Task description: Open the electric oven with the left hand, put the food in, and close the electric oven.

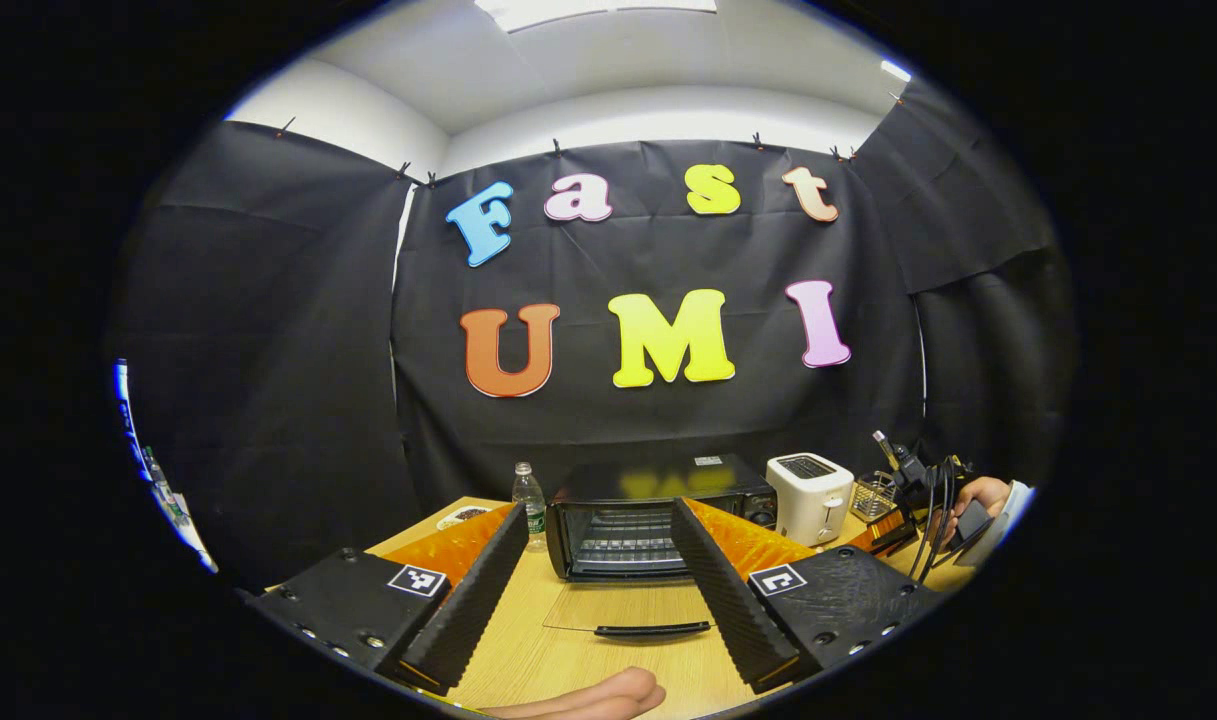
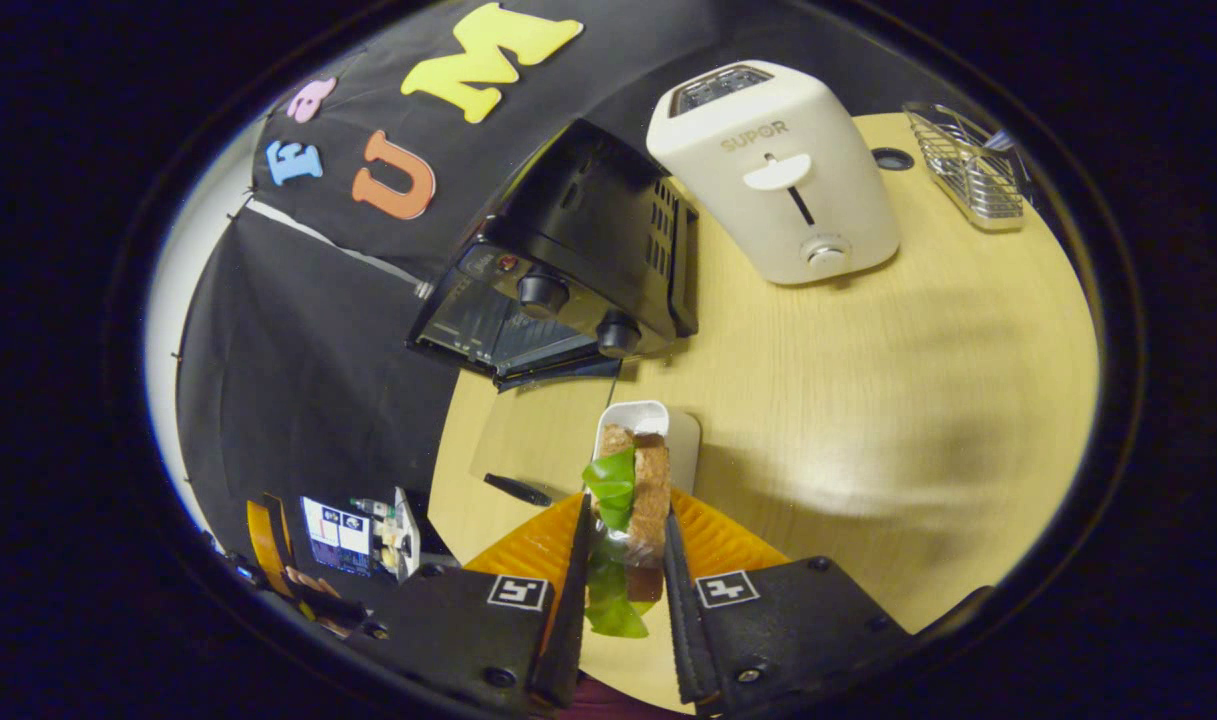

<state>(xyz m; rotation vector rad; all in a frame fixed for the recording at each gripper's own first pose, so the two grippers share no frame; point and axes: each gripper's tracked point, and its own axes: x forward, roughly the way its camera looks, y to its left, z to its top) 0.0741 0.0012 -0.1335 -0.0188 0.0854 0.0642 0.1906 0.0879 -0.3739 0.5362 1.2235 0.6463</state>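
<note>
Left gripper view looks straight at the electric oven [image 1: 658,515], whose glass door [image 1: 628,610] lies folded down flat on the wooden table [image 1: 528,650], handle nearest the camera; the left gripper [image 1: 598,590] hangs in front of that door with its fingers spread wide and nothing between them. A white toaster [image 1: 810,495] stands just right of the oven and a water bottle [image 1: 530,503] just left of it. In the right gripper view, the right gripper [image 2: 623,560] is clamped on a sandwich [image 2: 636,500] with green lettuce, held in front of the oven [image 2: 568,270] above a small white dish [image 2: 648,420] on the table.
</note>
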